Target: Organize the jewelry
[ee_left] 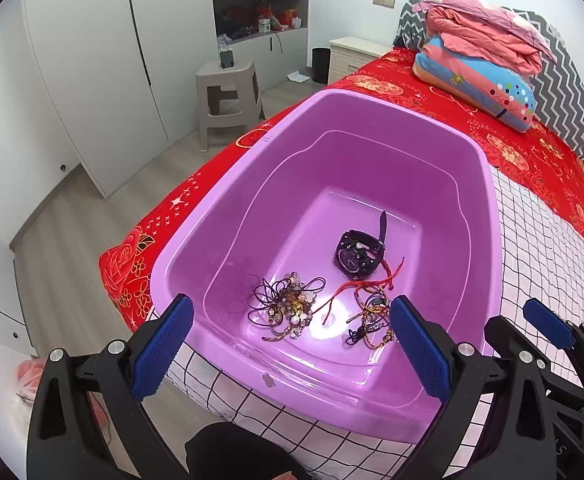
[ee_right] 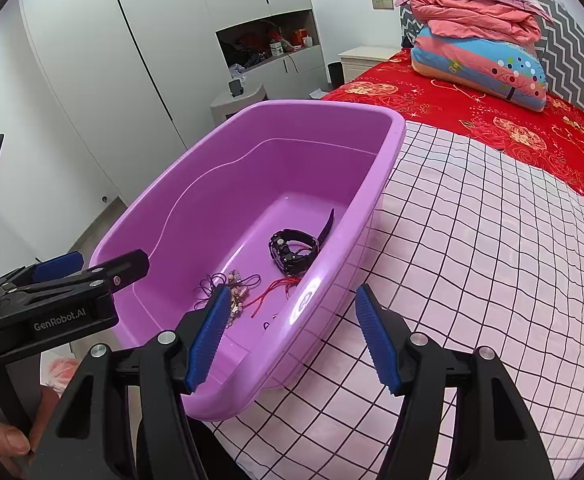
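Both claws hung spread and empty at the tub's [ee_left: 220,216] near rim, the left claw [ee_left: 292,344] over it, the right claw [ee_right: 292,336] straddling its near corner. Inside, the cords [ee_left: 288,308] and bracelets [ee_left: 371,316] lay tangled; a grab there would likely lift several at once. Farther in, the watch [ee_left: 357,254] touched the red string [ee_left: 375,284], which might drag along.

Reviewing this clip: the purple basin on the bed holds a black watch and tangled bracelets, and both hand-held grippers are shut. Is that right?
Not quite. The purple basin does hold the black watch and tangled bracelets, but both the left hand-held gripper and right hand-held gripper stand open and empty, as each wrist view shows.
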A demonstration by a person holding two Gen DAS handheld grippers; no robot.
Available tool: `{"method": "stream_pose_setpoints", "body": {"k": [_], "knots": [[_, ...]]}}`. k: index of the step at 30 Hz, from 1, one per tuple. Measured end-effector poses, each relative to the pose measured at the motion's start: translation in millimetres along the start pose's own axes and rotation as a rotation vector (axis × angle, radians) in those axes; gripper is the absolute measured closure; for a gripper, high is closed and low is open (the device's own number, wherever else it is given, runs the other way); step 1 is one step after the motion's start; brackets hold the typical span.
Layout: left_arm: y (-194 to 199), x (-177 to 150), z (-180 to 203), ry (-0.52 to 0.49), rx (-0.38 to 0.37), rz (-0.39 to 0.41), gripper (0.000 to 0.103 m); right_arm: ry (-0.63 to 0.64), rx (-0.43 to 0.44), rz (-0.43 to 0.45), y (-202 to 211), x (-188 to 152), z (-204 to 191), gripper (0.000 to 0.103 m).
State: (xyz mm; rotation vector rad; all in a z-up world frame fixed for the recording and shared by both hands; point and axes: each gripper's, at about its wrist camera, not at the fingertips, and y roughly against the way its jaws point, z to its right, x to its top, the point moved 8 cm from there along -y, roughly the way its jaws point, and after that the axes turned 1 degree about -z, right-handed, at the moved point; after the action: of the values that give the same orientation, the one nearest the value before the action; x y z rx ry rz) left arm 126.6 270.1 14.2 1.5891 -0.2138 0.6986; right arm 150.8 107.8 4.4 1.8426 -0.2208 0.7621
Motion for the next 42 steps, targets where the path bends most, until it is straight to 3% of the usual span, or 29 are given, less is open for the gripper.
{"method": "stream_pose_setpoints", "body": {"k": [25,42], "knots": [[-1.0,0.1,0.0,0.009,-0.007,-0.002,0.006,0.002,-0.009,-0.003,0.8,-1.5,3.6,0.041],[4.2,5.8,-0.1,-0.002,-0.011,0.04,0.006,-0.002,-0.011,-0.007,1.0,-1.4,4.3,0.041]]}}
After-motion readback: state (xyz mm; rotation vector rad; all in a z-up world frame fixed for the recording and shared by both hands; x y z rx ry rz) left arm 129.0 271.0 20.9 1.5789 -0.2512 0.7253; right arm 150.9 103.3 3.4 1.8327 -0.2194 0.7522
